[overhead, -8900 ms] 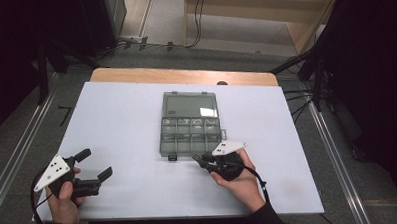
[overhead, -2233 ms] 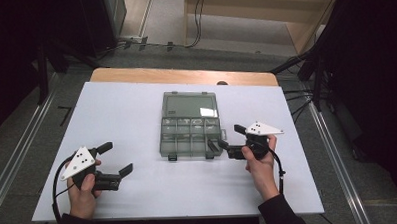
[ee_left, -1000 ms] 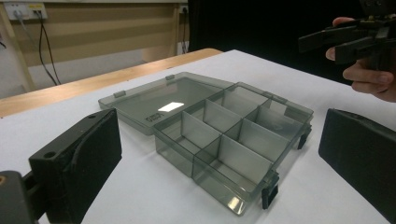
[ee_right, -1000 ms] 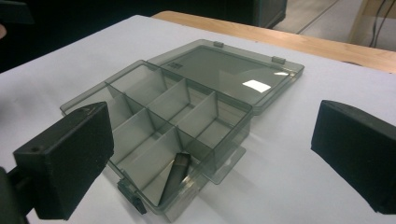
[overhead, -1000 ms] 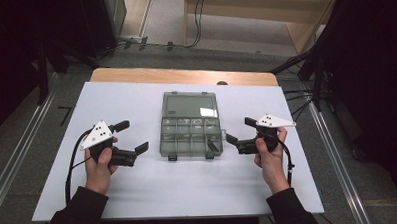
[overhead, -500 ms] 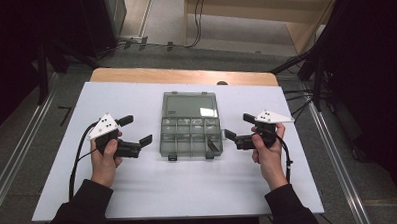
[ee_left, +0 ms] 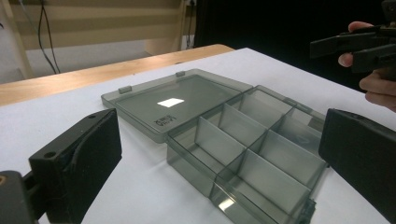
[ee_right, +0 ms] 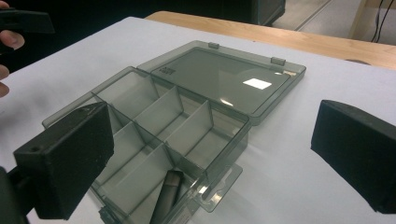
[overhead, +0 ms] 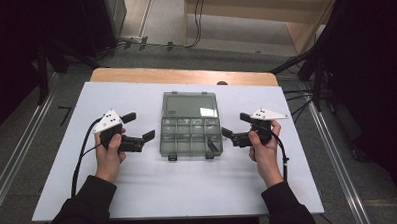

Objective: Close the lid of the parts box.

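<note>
A smoky-grey clear plastic compartment box (overhead: 190, 135) lies in the middle of the white table, its lid (overhead: 190, 105) folded flat toward the far side. A dark cylindrical piece (overhead: 212, 145) lies in its front right compartment; the other compartments look empty. My left gripper (overhead: 141, 126) is open just left of the box, apart from it. On the box's right side my right gripper (overhead: 235, 124) is open, also apart. In the left gripper view the box (ee_left: 243, 149) sits between the open jaws of the gripper (ee_left: 224, 144). In the right gripper view the box (ee_right: 173, 116) and the dark piece (ee_right: 166, 196) lie ahead of the gripper (ee_right: 212, 154).
The white table top (overhead: 189, 192) has bare room in front of the box and on both sides. A wooden strip (overhead: 185, 75) runs along the far edge. Black cables trail from both grippers, and dark stands flank the table.
Both grippers have closed in on the box: the left one moved up and right from the front-left corner, the right one from the box's front to its right side. The box has not moved.
</note>
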### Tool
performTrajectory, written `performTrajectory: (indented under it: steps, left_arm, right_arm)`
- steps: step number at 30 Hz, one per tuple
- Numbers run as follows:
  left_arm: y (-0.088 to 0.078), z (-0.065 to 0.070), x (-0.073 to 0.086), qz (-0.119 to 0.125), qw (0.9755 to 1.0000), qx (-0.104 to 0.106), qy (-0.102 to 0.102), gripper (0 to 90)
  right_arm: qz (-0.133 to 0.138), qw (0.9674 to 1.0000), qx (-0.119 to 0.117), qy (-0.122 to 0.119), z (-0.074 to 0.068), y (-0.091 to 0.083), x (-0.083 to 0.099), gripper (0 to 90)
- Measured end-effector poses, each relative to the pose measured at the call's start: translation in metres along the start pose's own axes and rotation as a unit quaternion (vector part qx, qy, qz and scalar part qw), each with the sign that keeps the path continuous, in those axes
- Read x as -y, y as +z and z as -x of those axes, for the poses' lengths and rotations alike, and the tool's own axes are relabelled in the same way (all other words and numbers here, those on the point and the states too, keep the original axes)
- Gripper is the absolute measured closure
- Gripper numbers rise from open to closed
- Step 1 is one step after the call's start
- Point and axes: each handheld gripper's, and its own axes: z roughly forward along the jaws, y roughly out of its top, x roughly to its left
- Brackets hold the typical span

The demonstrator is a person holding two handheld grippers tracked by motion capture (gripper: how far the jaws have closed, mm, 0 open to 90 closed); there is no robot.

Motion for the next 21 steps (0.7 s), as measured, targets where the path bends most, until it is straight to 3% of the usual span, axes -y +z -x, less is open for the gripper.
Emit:
performTrajectory:
  steps: [11, 21]
  left_arm:
    - [0.023, -0.012, 0.0, -0.012, 0.9998, 0.001, -0.015, 0.0]
    - [0.046, -0.015, -0.002, -0.017, 0.9994, 0.008, -0.03, 0.0]
  right_arm:
    - [-0.002, 0.9999, 0.01, 0.0, 0.004, 0.013, -0.002, 0.0]
    - [-0.011, 0.9999, 0.003, 0.008, 0.01, 0.029, -0.004, 0.0]
